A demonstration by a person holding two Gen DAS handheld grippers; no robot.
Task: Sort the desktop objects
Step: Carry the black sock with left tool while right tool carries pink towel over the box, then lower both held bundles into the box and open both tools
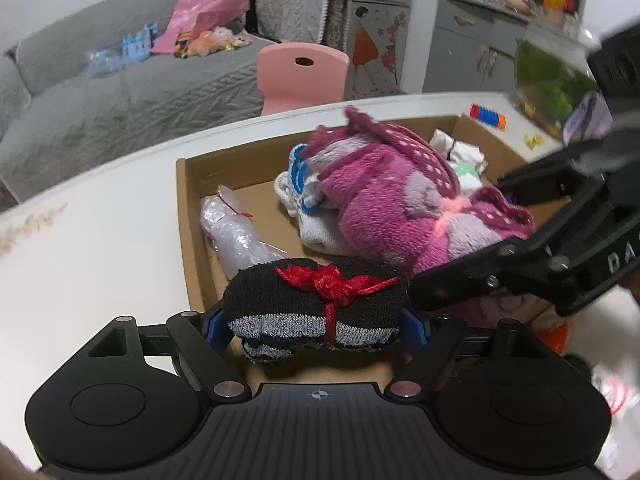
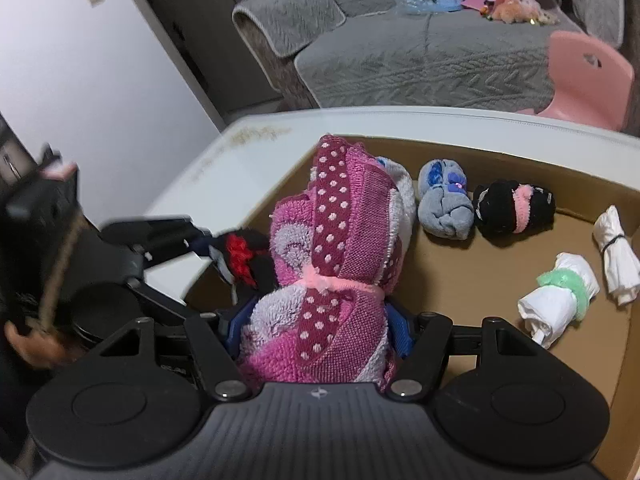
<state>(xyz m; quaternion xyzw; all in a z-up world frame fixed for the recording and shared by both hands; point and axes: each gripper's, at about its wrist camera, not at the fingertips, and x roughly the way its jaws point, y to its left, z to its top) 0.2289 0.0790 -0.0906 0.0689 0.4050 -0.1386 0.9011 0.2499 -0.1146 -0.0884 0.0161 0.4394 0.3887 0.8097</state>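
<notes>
My left gripper (image 1: 316, 320) is shut on a black sock bundle (image 1: 312, 312) with grey stripes and a red ribbon, held over the near left corner of the cardboard box (image 1: 192, 216). My right gripper (image 2: 316, 336) is shut on a pink fluffy towel roll (image 2: 336, 280) with white dots, tied with a pink band. In the left wrist view the towel roll (image 1: 400, 208) hangs over the box just right of the sock bundle, with the right gripper (image 1: 560, 240) behind it. The right wrist view shows the sock bundle (image 2: 244, 256) to the left of the towel.
Inside the box lie a bubble-wrap roll (image 1: 236, 236), a white and blue sock bundle (image 1: 304, 200), a grey sock ball (image 2: 444, 208), a black sock ball with a pink band (image 2: 516, 208) and two white rolls (image 2: 560, 296). A spring toy (image 1: 488, 114) and a green bag (image 1: 552, 84) sit on the white table (image 1: 100, 248).
</notes>
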